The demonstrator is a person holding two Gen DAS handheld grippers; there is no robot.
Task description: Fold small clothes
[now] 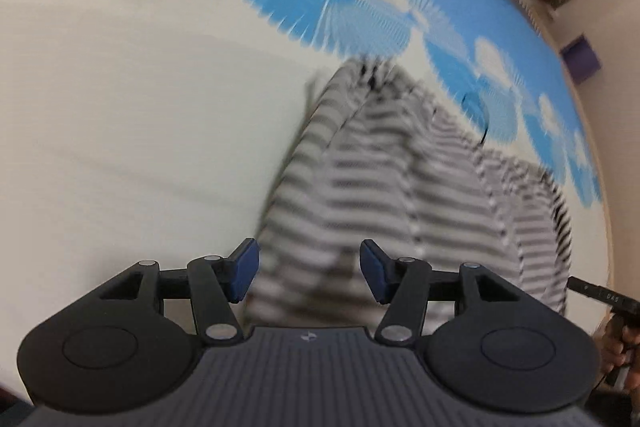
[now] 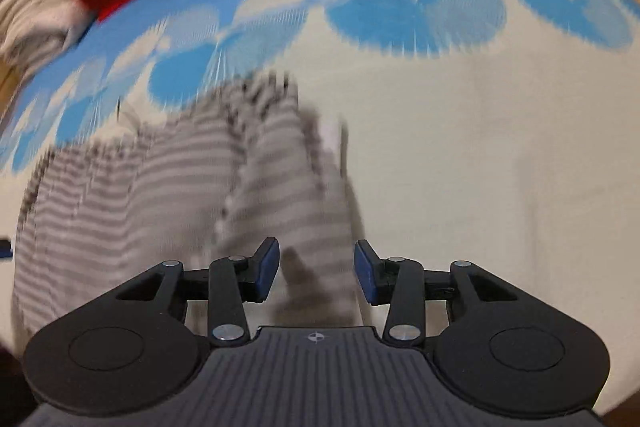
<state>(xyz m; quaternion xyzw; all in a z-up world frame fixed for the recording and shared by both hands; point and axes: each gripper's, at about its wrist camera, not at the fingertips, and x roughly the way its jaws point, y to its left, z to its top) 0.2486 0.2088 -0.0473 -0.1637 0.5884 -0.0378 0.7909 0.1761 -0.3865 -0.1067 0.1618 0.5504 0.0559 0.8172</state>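
1. Left tool (image 1: pixel 309 270): black linkage arms, silver pivot screws, blue pads (image 1: pixel 245 270), ribbed grey body with a small round emblem.
2. Right tool (image 2: pixel 316 270): the same build and colours.

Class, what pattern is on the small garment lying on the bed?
Grey and white stripes on the garment, clearest in the left wrist view.

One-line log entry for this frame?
task: fold small clothes | left gripper: open | right gripper: open | striped garment: lying on bedsheet, between both jaws, not gripped | frames blurred
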